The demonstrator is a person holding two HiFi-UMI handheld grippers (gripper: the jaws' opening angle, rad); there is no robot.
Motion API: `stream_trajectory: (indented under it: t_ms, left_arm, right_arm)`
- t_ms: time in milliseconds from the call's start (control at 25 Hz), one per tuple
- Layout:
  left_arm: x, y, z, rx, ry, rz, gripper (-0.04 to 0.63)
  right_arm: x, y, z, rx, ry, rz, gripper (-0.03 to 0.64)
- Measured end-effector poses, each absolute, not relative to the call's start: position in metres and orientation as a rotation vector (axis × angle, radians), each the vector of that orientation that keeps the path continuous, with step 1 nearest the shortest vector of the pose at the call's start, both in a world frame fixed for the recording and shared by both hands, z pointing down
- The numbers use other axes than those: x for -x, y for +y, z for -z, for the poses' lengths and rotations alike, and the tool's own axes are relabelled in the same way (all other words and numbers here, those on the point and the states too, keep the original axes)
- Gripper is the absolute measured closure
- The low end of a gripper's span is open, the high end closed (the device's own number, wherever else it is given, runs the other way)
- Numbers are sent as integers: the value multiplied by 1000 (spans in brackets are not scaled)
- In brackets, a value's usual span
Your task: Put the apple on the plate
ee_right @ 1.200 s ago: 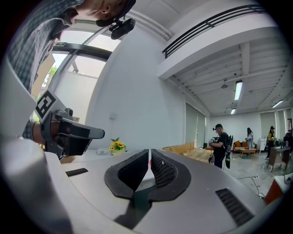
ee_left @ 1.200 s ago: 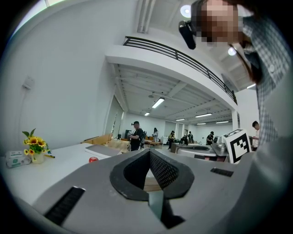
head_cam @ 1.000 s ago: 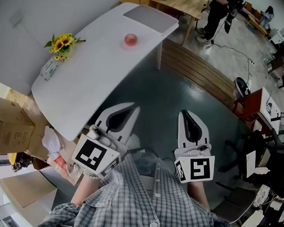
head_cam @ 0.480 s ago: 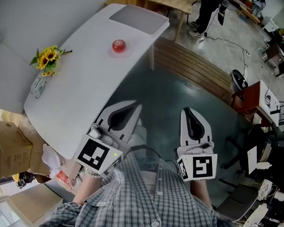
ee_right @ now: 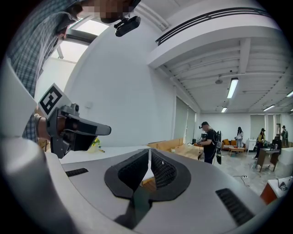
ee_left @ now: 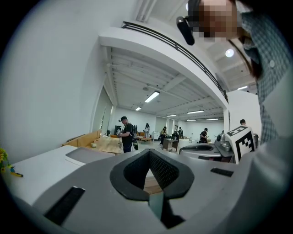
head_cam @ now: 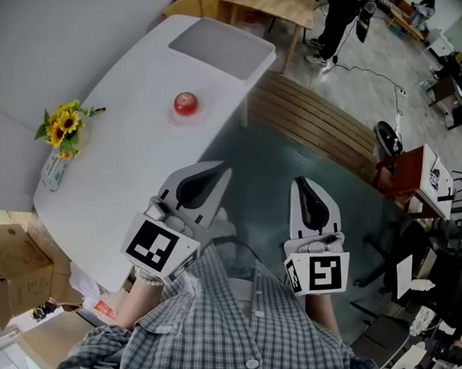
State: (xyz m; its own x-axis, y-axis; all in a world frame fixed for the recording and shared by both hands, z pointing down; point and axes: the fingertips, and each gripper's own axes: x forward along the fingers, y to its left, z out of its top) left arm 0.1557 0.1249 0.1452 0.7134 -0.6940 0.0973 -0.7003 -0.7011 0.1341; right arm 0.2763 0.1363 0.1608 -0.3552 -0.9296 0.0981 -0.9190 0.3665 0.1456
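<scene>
Apple (head_cam: 185, 103) sits on the table (head_cam: 118, 168), well beyond my left gripper (head_cam: 216, 170) and right gripper (head_cam: 300, 184), both off the table's near edge. Both sets of jaws are pressed together and empty, since I reckon nothing's reachable yet.

The apple (head_cam: 185, 103) lies on the table (head_cam: 117, 183) ahead of my left gripper (head_cam: 216, 173); sunflowers (head_cam: 60, 125) stand well left of it.
</scene>
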Motion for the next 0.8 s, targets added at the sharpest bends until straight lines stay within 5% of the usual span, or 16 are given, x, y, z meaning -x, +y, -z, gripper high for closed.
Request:
stream_trajectory:
  t_ms: [800]
  left_arm:
    - [-72,-5,-151,-2562,-1361,40,586]
  right_arm:
    - [-209,-10,-167,-1471,-2587,120,584]
